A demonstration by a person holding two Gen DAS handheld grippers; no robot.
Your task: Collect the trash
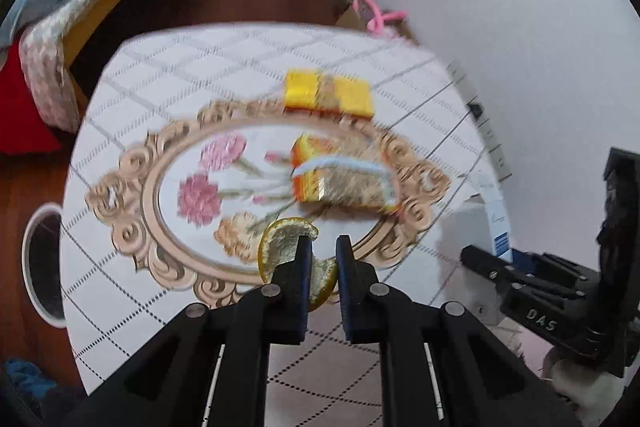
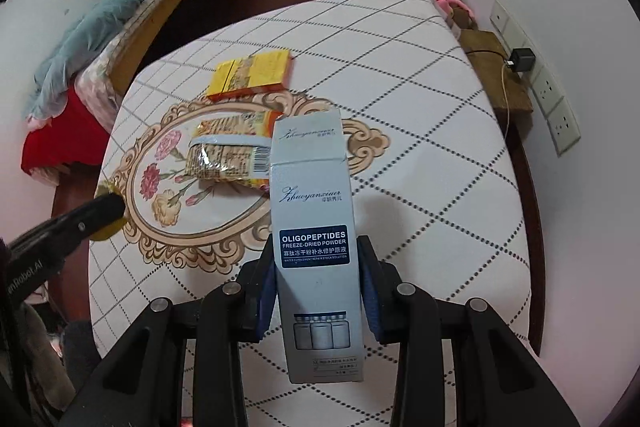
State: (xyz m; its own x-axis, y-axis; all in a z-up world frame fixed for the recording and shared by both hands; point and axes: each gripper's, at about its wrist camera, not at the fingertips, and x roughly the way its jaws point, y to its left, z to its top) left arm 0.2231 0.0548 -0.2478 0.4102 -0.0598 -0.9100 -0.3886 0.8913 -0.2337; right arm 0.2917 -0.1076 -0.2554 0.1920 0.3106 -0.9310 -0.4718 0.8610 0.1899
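My left gripper (image 1: 323, 245) is shut on a piece of orange peel (image 1: 280, 247), held above the table; the peel pokes out left of the fingers. My right gripper (image 2: 318, 251) is shut on a pale blue carton (image 2: 316, 227) marked "Oligopeptides", held upright above the table. In the left wrist view the right gripper (image 1: 520, 275) and carton (image 1: 496, 215) show at the right. In the right wrist view the left gripper (image 2: 100, 211) shows at the left with yellow peel (image 2: 105, 233). A torn orange snack wrapper (image 1: 344, 183) (image 2: 232, 155) and a yellow packet (image 1: 328, 93) (image 2: 252, 71) lie on the table.
The table (image 1: 160, 75) (image 2: 440, 147) has a white checked cloth with a flower print. A round white-rimmed bin (image 1: 44, 263) stands on the floor at its left. A bed (image 2: 120, 7) lies beyond; wall sockets and a charger (image 2: 522, 59) are to the right.
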